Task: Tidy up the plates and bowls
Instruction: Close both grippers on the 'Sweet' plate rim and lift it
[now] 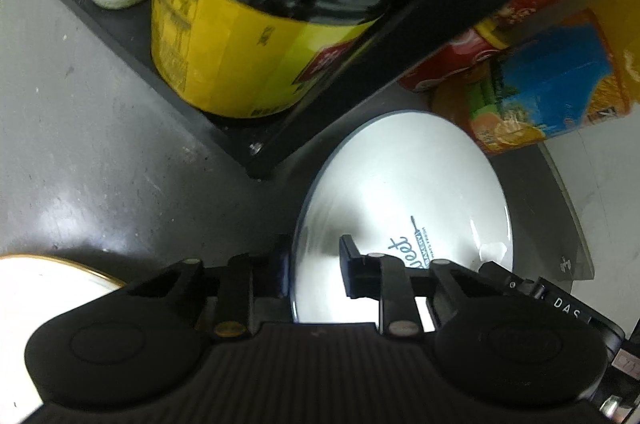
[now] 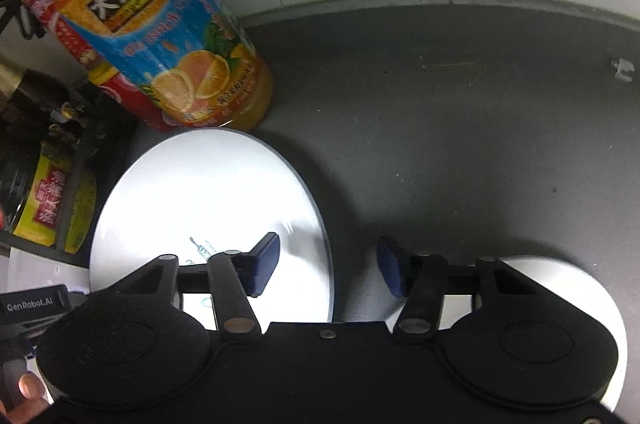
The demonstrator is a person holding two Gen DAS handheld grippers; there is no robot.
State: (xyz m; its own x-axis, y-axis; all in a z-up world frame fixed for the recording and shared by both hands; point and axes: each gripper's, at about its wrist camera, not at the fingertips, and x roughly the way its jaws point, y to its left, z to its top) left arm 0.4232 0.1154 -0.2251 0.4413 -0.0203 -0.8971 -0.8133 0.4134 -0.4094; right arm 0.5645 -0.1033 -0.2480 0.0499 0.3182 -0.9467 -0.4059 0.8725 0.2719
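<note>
A white plate (image 1: 404,208) lies flat on the grey desk (image 1: 100,152), its opposite rims straddled by the left hand-held gripper (image 1: 314,274) and right hand-held gripper (image 2: 328,268), both unclosed; stiff, slippery, breakable, best pinched at the rim.

left gripper (image 1: 314,272): we point it steeply down, jaws narrowly apart, one each side of a rim | right gripper (image 2: 328,266): we point it steeply down, jaws apart, pads clear of contact
</note>
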